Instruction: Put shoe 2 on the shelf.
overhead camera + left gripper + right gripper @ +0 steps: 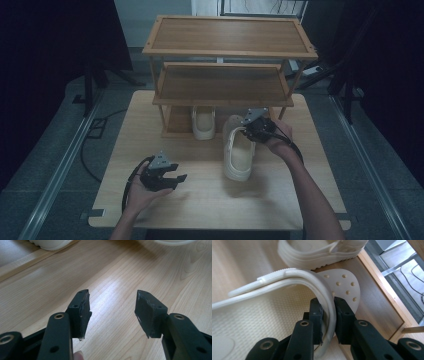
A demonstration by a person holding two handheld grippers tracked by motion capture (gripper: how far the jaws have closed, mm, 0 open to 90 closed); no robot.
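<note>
The right tool (248, 131) is clamped on the cream clog's (237, 155) upper rim, its long axis pointing toward the shelf's bottom tier (176, 122) just beyond, while the left tool (174, 179) rests released on the worktop (200, 200).

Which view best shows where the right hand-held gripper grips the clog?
The right gripper view: its pads pinch the clog at its opening rim. The high view shows the whole clog, with the grip tiny. The left gripper view catches just an edge.

The left gripper (162, 175) rests low over the desk (200, 200) near its front edge with jaws spread wide and empty, while the right gripper (252, 129), forearm stretched forward over the desk, has its jaws clamped.
</note>
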